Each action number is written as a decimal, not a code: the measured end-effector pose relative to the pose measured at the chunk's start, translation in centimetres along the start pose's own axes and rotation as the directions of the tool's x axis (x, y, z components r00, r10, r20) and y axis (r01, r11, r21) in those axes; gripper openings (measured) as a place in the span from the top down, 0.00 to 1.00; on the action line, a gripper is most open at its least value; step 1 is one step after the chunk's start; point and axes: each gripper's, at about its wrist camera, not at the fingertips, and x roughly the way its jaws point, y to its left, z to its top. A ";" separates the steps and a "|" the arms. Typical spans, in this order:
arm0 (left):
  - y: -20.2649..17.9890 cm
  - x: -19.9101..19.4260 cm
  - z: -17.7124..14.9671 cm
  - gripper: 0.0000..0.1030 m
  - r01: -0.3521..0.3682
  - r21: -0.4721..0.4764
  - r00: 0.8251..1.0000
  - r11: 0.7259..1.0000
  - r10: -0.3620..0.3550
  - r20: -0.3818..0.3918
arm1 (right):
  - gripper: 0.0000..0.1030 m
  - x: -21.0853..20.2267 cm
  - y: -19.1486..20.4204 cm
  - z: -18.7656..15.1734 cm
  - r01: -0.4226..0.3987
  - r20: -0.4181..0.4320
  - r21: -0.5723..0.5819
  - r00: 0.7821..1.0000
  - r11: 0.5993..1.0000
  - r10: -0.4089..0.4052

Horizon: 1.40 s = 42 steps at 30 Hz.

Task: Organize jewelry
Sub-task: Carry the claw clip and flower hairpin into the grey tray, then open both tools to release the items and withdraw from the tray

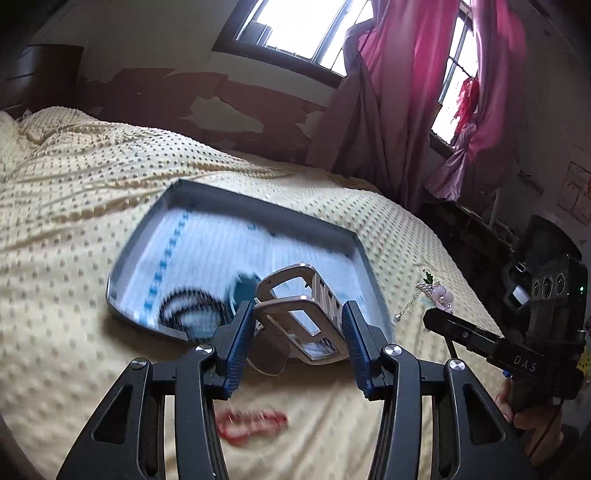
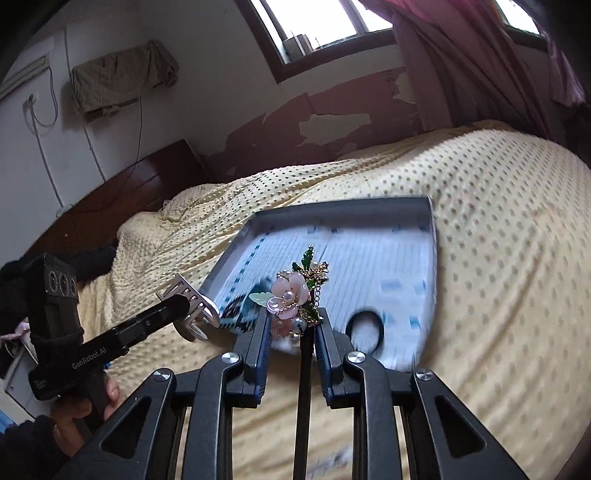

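Left wrist view
Left gripper (image 1: 297,332): jaws narrowed onto a silver claw hair clip (image 1: 301,315), blue pads pressing its two sides
Clip position: tilted, raised over the near edge of the grey tray (image 1: 266,206), at 6 o'clock of the tray
Tray: lies on the yellow dotted bedspread (image 1: 92,206), lined with a white sheet bearing blue marks
Tray contents: a black hair tie (image 1: 188,306) at 7 o'clock and a teal object (image 1: 243,288) just beside the clip; both blurred
Red item (image 1: 251,424): on the bedspread at 6 o'clock of the frame, below the fingers, too blurred to name
Right gripper (image 1: 441,317): at 3 o'clock, held by a hand (image 1: 535,417), its tip at a pink flower hairpin (image 1: 437,295) with a dangling chain
Background: pink curtain (image 1: 424,74) at 1 o'clock by the window (image 1: 295,26)

Right wrist view
Right gripper (image 2: 291,325): jaws close together, gripping the flower hairpin (image 2: 291,295) upright, its dark stem running down between the fingers
Hairpin position: over the tray's (image 2: 332,208) near edge, green leaves and pearls at its top
Hair tie (image 2: 364,328): on the tray at 5 o'clock, just right of the gripper
Left gripper (image 2: 192,312): at 9 o'clock, carrying the silver clip (image 2: 188,295) beside the tray's left corner, held by a hand (image 2: 74,417)
Background: dark wooden headboard (image 2: 129,192) at 10 o'clock
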 end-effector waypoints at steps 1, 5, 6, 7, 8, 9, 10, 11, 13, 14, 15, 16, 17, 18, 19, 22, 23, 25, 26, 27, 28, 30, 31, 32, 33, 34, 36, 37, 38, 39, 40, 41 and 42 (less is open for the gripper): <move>0.7 0.9 1.0 0.59 -0.008 -0.001 1.000 1.000 0.008 -0.001 | 0.80 1.4 0.1 0.9 0.020 -0.015 -0.031 1.000 0.999 -0.021; 3.7 4.2 2.8 0.59 -0.046 -0.010 0.999 0.999 0.046 -0.018 | 0.80 7.3 -0.3 3.6 0.066 -0.080 -0.098 0.994 0.993 -0.074; 4.4 5.0 3.0 0.59 -0.055 -0.011 0.998 0.998 0.055 -0.025 | 0.80 8.7 -0.6 3.9 0.071 -0.093 -0.098 0.992 0.993 -0.080; 5.2 5.9 3.2 0.59 -0.067 -0.014 0.997 0.998 0.066 -0.034 | 0.80 10.1 -0.9 4.1 0.082 -0.108 -0.101 0.990 0.991 -0.093; 5.8 6.6 3.1 0.59 -0.076 -0.014 0.996 0.997 0.076 -0.043 | 0.80 11.6 -1.3 4.4 0.094 -0.122 -0.097 0.987 0.991 -0.105; 6.4 7.4 3.1 0.59 -0.085 -0.012 0.995 0.996 0.085 -0.053 | 0.80 12.4 -1.4 4.4 0.097 -0.130 -0.091 0.986 0.991 -0.109; 7.1 8.1 3.0 0.59 -0.095 -0.014 0.993 0.995 0.094 -0.066 | 0.80 13.6 -1.7 4.4 0.102 -0.141 -0.077 0.984 0.992 -0.112; 7.7 8.6 2.9 0.59 -0.100 -0.019 0.992 0.995 0.099 -0.075 | 0.80 14.2 -1.9 4.4 0.109 -0.147 -0.068 0.982 0.992 -0.118; 8.8 9.3 2.6 0.59 -0.103 -0.032 0.991 0.994 0.100 -0.088 | 0.80 15.8 -2.3 4.2 0.122 -0.160 -0.066 0.978 0.990 -0.131; 9.2 9.6 2.4 0.59 -0.109 -0.032 0.990 0.994 0.106 -0.095 | 0.80 16.1 -2.3 4.1 0.128 -0.166 -0.070 0.976 0.989 -0.138; 9.6 9.8 2.2 0.59 -0.116 -0.029 0.988 0.993 0.113 -0.103 | 0.80 16.6 -2.4 3.8 0.134 -0.175 -0.072 0.974 0.988 -0.145; 9.8 9.9 2.1 0.59 -0.117 -0.026 0.987 0.993 0.114 -0.109 | 0.80 16.9 -2.4 3.8 0.135 -0.180 -0.071 0.973 0.988 -0.146; 10.0 9.9 1.9 0.59 -0.110 -0.025 0.989 0.994 0.107 -0.107 | 0.80 17.1 -2.4 3.6 0.134 -0.186 -0.072 0.972 0.988 -0.146; 10.0 9.8 1.9 0.59 -0.106 -0.023 0.989 0.994 0.103 -0.106 | 0.80 17.2 -2.3 3.4 0.137 -0.189 -0.075 0.971 0.988 -0.149; 10.1 9.8 1.8 0.59 -0.107 -0.018 0.989 0.994 0.104 -0.108 | 0.80 17.3 -2.2 3.2 0.141 -0.193 -0.079 0.969 0.987 -0.154; 9.7 9.8 1.8 0.59 -0.119 -0.008 0.986 0.993 0.117 -0.119 | 0.79 17.6 -2.4 3.1 0.150 -0.198 -0.066 0.967 0.986 -0.161; 9.6 9.8 1.8 0.59 -0.124 -0.010 0.985 0.992 0.122 -0.125 | 0.77 17.4 -2.4 3.1 0.152 -0.197 -0.055 0.967 0.987 -0.160; 9.6 9.9 1.9 0.58 -0.127 -0.027 0.983 0.992 0.122 -0.137 | 0.61 17.0 -2.7 3.1 0.155 -0.187 -0.038 0.969 0.987 -0.159; 9.7 9.9 2.0 0.57 -0.124 -0.041 0.982 0.991 0.117 -0.150 | 0.57 16.6 -2.7 3.2 0.159 -0.177 -0.035 0.971 0.987 -0.163; 9.7 9.9 2.1 0.55 -0.118 -0.058 0.981 0.991 0.107 -0.164 | 0.51 16.0 -2.7 3.2 0.163 -0.168 -0.036 0.972 0.986 -0.167; 9.9 9.8 2.2 0.50 -0.112 -0.074 0.980 0.991 0.098 -0.173 | 0.49 15.4 -2.7 3.3 0.166 -0.159 -0.038 0.972 0.985 -0.170; 10.0 9.1 2.3 0.45 -0.112 -0.108 0.982 0.988 0.094 -0.164 | 0.48 14.1 -2.7 3.6 0.175 -0.137 -0.038 0.974 0.984 -0.178; 9.9 8.5 2.3 0.43 -0.109 -0.113 0.984 0.988 0.091 -0.152 | 0.45 13.2 -2.7 3.6 0.175 -0.121 -0.033 0.977 0.984 -0.178; 9.7 7.9 2.4 0.39 -0.109 -0.113 0.986 0.988 0.092 -0.141 | 0.42 12.1 -2.6 3.7 0.174 -0.102 -0.028 0.979 0.984 -0.176; 9.4 7.3 2.4 0.35 -0.114 -0.109 0.986 0.988 0.099 -0.132 | 0.37 11.4 -2.5 3.8 0.176 -0.088 -0.025 0.980 0.984 -0.177; 9.2 6.5 2.5 0.27 -0.121 -0.105 0.987 0.987 0.108 -0.119 | 0.33 10.3 -2.3 3.7 0.180 -0.065 -0.020 0.981 0.983 -0.181; 8.6 5.1 2.5 0.24 -0.124 -0.100 0.989 0.987 0.115 -0.091 | 0.27 8.6 -1.7 3.7 0.183 -0.037 -0.010 0.982 0.983 -0.183; 8.3 4.3 2.6 0.20 -0.129 -0.096 0.989 0.987 0.121 -0.082 | 0.25 7.7 -1.4 3.5 0.177 -0.027 -0.004 0.984 0.984 -0.177; 8.0 3.7 2.6 0.08 -0.136 -0.092 0.989 0.986 0.130 -0.074 | 0.24 6.5 -1.0 3.3 0.171 -0.017 -0.004 0.985 0.985 -0.172; 7.6 2.9 2.6 0.02 -0.143 -0.088 0.988 0.986 0.138 -0.066 | 0.22 5.7 -0.5 3.2 0.174 -0.012 -0.008 0.985 0.985 -0.174; 7.2 2.0 2.6 0.01 -0.150 -0.084 0.988 0.985 0.146 -0.049 | 0.17 4.7 0.0 2.9 0.180 -0.002 -0.019 0.984 0.984 -0.180; 6.9 1.2 2.6 0.01 -0.156 -0.080 0.987 0.984 0.154 -0.036 | 0.13 4.0 0.6 2.8 0.183 0.008 -0.028 0.983 0.983 -0.183; 6.5 0.4 2.6 0.01 -0.162 -0.074 0.987 0.984 0.161 -0.022 | 0.06 2.9 1.2 2.5 0.183 0.021 -0.036 0.983 0.983 -0.182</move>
